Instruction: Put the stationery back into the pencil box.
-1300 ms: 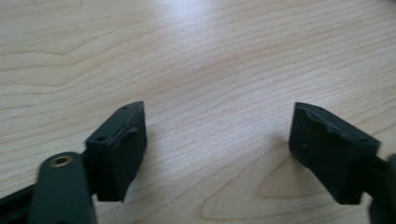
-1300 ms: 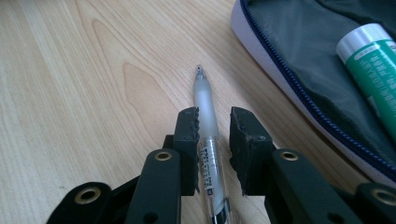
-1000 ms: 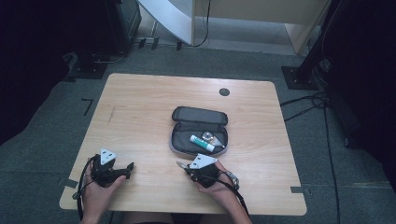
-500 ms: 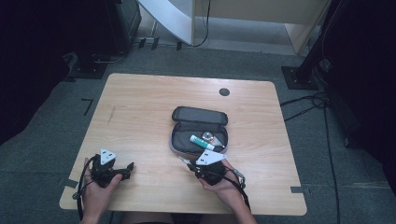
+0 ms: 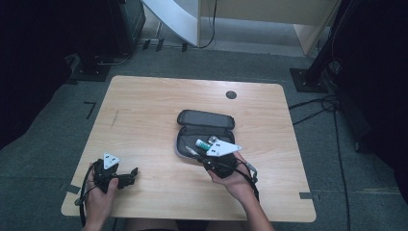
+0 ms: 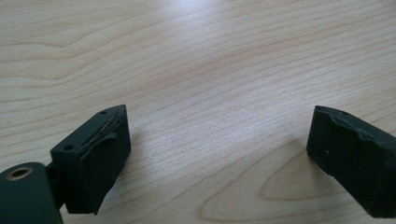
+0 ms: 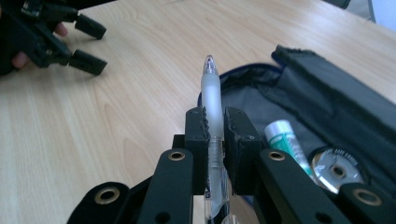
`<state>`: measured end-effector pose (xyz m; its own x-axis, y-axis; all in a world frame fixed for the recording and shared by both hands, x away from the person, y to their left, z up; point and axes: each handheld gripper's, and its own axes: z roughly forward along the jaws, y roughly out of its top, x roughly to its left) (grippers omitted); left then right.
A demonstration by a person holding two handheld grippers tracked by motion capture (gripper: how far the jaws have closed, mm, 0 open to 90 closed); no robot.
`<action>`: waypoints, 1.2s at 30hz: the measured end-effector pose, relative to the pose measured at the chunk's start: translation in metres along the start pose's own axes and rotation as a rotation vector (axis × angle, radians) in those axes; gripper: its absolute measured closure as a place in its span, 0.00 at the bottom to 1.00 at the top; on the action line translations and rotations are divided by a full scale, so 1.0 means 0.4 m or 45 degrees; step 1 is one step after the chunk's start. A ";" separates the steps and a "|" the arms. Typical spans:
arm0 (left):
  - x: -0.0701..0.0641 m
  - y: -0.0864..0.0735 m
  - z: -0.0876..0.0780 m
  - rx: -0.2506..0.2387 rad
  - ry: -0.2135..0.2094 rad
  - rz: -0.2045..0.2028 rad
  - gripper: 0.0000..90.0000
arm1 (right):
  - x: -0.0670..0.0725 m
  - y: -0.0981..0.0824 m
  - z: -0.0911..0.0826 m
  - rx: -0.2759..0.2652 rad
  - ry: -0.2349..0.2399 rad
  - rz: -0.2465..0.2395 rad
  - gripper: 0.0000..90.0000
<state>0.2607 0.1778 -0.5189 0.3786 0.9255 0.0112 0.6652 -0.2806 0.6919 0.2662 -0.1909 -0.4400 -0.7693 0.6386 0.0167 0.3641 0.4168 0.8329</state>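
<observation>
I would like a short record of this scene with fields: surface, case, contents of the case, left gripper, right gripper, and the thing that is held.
surface: wooden table
case: dark pencil case, lying open near the table's middle
contents: white tube with green print; round metal disc
left gripper: left gripper, jaws open, nothing between them, over bare wood
right gripper: right gripper, jaws shut on the pen, at the case's near edge
held thing: translucent pen, tip pointing away from the hand

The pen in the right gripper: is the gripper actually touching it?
Touching. In the right gripper view, the right gripper has both jaws pressed against the frosted pen, which stands up between them beside the open case.
</observation>
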 end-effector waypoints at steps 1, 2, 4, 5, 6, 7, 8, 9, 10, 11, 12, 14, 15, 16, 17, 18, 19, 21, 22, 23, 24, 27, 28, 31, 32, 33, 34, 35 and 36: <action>-0.001 0.000 0.001 0.000 -0.004 -0.003 0.04 | -0.002 0.005 0.001 -0.001 0.001 0.002 0.90; -0.002 0.000 0.002 0.002 -0.005 -0.002 0.03 | -0.006 0.012 0.004 -0.003 0.001 0.001 0.90; -0.002 0.000 0.002 0.002 -0.005 -0.002 0.03 | -0.013 0.027 0.015 -0.004 0.006 -0.021 0.90; -0.001 0.000 0.002 0.003 -0.004 -0.001 0.03 | -0.015 0.031 0.019 -0.001 0.007 -0.021 0.90; -0.001 0.001 0.002 0.004 -0.004 -0.001 0.02 | -0.019 0.036 0.025 -0.001 0.009 -0.022 0.90; -0.001 0.001 0.002 0.005 -0.003 -0.001 0.02 | -0.023 0.041 0.031 0.002 0.011 -0.022 0.90; -0.001 0.001 0.002 0.006 -0.003 -0.001 0.02 | -0.030 0.046 0.040 0.002 0.014 -0.025 0.90; 0.000 0.001 0.002 0.010 -0.002 0.004 0.02 | -0.034 0.049 0.045 0.003 0.021 -0.024 0.90; 0.000 0.001 0.002 0.011 -0.001 0.007 0.02 | -0.040 0.052 0.053 0.003 0.027 -0.014 0.90; 0.000 0.001 0.002 0.011 -0.002 0.004 0.02 | -0.046 0.054 0.060 0.005 0.028 -0.017 0.90; -0.001 0.001 0.002 0.009 -0.003 0.001 0.01 | -0.051 0.056 0.069 0.008 0.027 -0.026 0.90; -0.001 0.001 0.003 0.014 -0.007 0.006 0.00 | -0.061 0.059 0.085 0.016 0.024 -0.028 0.90; -0.001 0.001 0.003 0.015 -0.006 0.007 0.00 | -0.067 0.060 0.092 0.022 0.024 -0.025 0.90; -0.001 0.001 0.003 0.015 -0.007 0.008 0.00 | -0.071 0.060 0.101 0.026 0.018 -0.028 0.90; -0.001 0.001 0.003 0.016 -0.006 0.008 0.00 | -0.077 0.059 0.111 0.037 0.017 -0.037 0.90; -0.001 0.001 0.003 0.015 -0.006 0.008 0.00 | -0.081 0.058 0.117 0.044 0.011 -0.038 0.90; -0.001 0.001 0.003 0.016 -0.006 0.008 0.00 | -0.084 0.056 0.126 0.052 0.011 -0.043 0.90; -0.001 0.001 0.003 0.015 -0.007 0.008 0.00 | -0.090 0.051 0.141 0.071 0.005 -0.051 0.90; -0.002 0.001 0.003 0.016 -0.007 0.007 0.00 | -0.093 0.047 0.147 0.079 0.001 -0.049 0.90; -0.001 0.001 0.003 0.016 -0.007 0.007 0.00 | -0.095 0.044 0.153 0.093 -0.008 -0.046 0.90; -0.002 0.001 0.003 0.016 -0.007 0.007 0.00 | -0.099 0.040 0.159 0.103 -0.011 -0.052 0.90; -0.001 0.001 0.003 0.016 -0.007 0.007 0.00 | -0.103 0.033 0.173 0.138 -0.031 -0.044 0.89; -0.001 0.001 0.003 0.016 -0.007 0.007 0.00 | -0.104 0.031 0.177 0.147 -0.033 -0.040 0.89; -0.002 0.001 0.003 0.016 -0.007 0.007 0.00 | -0.107 0.025 0.191 0.184 -0.040 -0.035 0.89; -0.001 0.001 0.003 0.016 -0.007 0.007 0.00 | -0.106 0.023 0.195 0.194 -0.037 -0.033 0.89; -0.001 0.001 0.003 0.016 -0.007 0.007 0.00 | -0.105 0.022 0.199 0.203 -0.034 -0.032 0.89; -0.001 0.001 0.003 0.016 -0.007 0.007 0.00 | -0.105 0.021 0.202 0.210 -0.031 -0.036 0.89; -0.001 0.001 0.003 0.016 -0.007 0.007 0.00 | -0.105 0.020 0.205 0.219 -0.028 -0.035 0.89; -0.001 0.001 0.003 0.016 -0.007 0.007 0.00 | -0.106 0.019 0.207 0.226 -0.017 -0.029 0.89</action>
<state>0.2617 0.1767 -0.5194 0.3859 0.9225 0.0107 0.6713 -0.2888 0.6826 0.3450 -0.1611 -0.4801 -0.7716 0.6360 -0.0094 0.4348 0.5381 0.7221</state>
